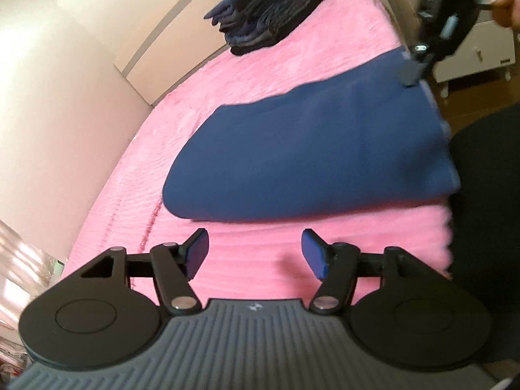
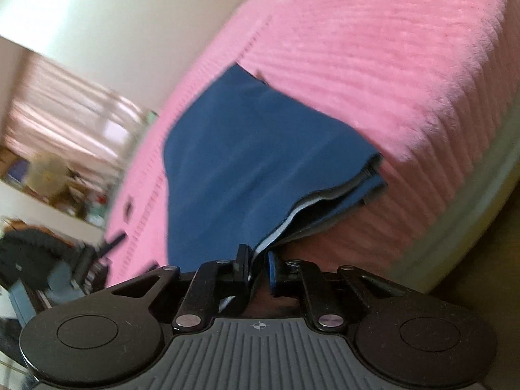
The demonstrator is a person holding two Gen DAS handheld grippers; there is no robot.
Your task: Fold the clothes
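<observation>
Folded dark-blue fabric garment (image 1: 308, 159) on the pink ribbed bed cover (image 1: 260, 74). Right gripper (image 2: 258, 265) pinches its layered edge; left gripper (image 1: 255, 253) fingers spread wide, empty. Judged mid-fold; next, carry the edge across evenly.

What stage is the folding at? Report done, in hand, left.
Done: a stack of folded dark clothes sits at the far end of the pink bed. In hand: the right tool pinches the folded blue garment; the left tool is open. Left: finishing, stacking it.
</observation>
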